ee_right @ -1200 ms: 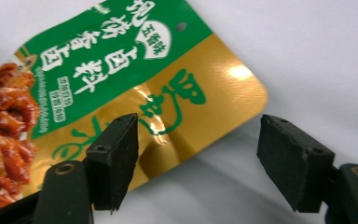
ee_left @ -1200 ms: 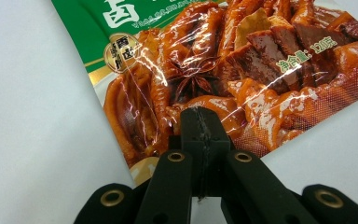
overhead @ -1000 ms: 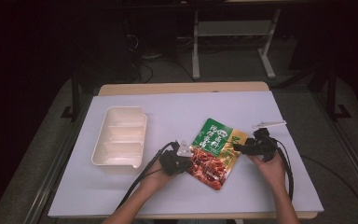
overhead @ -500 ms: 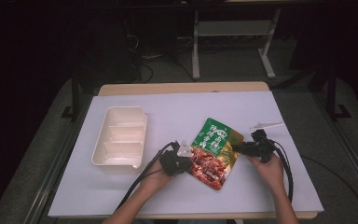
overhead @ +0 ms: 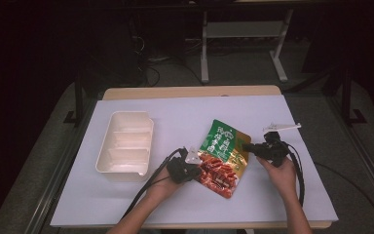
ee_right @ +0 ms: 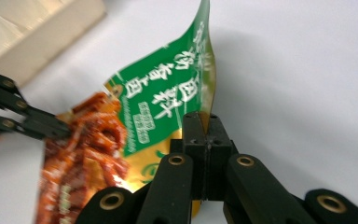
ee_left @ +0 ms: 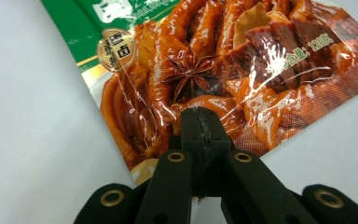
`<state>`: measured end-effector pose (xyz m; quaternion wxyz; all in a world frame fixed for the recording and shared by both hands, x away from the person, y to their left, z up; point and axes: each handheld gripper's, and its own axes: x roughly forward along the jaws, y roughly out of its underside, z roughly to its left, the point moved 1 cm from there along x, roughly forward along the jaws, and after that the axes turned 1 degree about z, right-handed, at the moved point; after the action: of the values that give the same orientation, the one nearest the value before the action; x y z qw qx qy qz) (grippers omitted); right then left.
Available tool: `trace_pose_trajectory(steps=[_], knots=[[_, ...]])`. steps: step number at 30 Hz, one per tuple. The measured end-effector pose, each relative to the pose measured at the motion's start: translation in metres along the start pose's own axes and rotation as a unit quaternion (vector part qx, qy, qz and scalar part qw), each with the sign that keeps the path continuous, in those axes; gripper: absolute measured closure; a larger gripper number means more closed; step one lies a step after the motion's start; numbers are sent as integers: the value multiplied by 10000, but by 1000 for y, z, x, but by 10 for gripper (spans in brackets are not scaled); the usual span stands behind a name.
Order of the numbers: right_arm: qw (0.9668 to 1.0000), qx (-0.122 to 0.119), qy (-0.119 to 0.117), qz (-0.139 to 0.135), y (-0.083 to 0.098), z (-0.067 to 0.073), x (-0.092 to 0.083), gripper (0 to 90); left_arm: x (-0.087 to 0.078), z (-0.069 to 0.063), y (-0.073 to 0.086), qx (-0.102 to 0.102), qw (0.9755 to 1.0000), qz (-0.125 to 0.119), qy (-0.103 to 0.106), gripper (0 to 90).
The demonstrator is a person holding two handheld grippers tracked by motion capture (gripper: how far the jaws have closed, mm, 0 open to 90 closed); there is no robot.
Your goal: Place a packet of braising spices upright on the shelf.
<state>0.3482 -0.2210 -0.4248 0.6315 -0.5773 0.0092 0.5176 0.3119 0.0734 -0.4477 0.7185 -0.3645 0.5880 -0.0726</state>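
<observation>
White worktop [overhead: 126,204] carries the food pouch [overhead: 223,156] at centre-right, long axis diagonal, green top pointing away and up-left, between both hands: left gripper [overhead: 193,167] pinches its near-left edge, right gripper [overhead: 246,146], jaws just closed, pinches its right edge.

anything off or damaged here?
No spill or tear visible. The pouch lies askew on the table, its edge by the right gripper lifted and curled; the jaws have just closed on it. Left gripper pinches the opposite edge. Tray sits empty.
</observation>
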Motion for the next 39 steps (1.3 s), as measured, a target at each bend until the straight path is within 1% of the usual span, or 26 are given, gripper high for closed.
trace_pose_trajectory(steps=[1,4,6,7,8,10,11,15,16,17,24,25,27,30,31,32,35,37,39], knots=[[10000,-31,-12,-35,-1,2,1,897,0,0,0,7,10000,-1,-6,900],[9999,3,-59,116,2,0,9,882,0,0,0,21,10000,-2,-20,900],[9999,72,-122,84,5,-3,13,837,0,0,0,24,10000,-1,-20,900],[9998,120,-135,101,6,-6,15,801,0,0,0,26,10000,-2,-20,900],[9997,155,-117,152,7,-7,16,790,0,0,0,25,10000,-4,-20,900],[9996,185,-140,146,10,-10,18,774,0,-1,0,-1,10000,-6,-11,900],[9994,240,-149,177,11,-11,19,763,0,-1,0,1,10000,-5,-12,900],[9992,251,-166,270,14,-14,24,737,0,-1,0,30,10000,-7,-27,900],[9989,298,-167,331,15,-14,25,732,0,-1,0,42,10000,3,-27,900],[9986,338,-177,365,15,-13,26,730,0,-1,0,50,10000,6,-33,900],[9984,300,-180,439,17,-11,33,724,0,-1,0,40,10000,-8,-46,900],[9982,342,-179,448,17,-11,35,725,0,-1,0,39,10000,-12,-45,900],[9981,346,-154,486,17,-10,38,732,0,-1,0,37,10000,-14,-44,900],[9982,346,-181,455,17,-8,40,742,0,-1,0,37,10000,-16,-39,900],[9985,257,-160,456,17,-8,41,744,0,-1,0,46,10000,-4,-36,900],[9984,277,-166,454,17,-7,41,747,0,-1,0,37,10000,-21,-40,900],[9987,233,-160,433,17,-6,42,763,0,-1,0,39,10000,-24,-47,900],[9987,230,-121,433,17,-5,43,781,1,-1,0,34,10000,-32,-48,900],[9990,178,-73,408,16,-4,44,808,1,-1,0,31,10000,-34,-44,900]])
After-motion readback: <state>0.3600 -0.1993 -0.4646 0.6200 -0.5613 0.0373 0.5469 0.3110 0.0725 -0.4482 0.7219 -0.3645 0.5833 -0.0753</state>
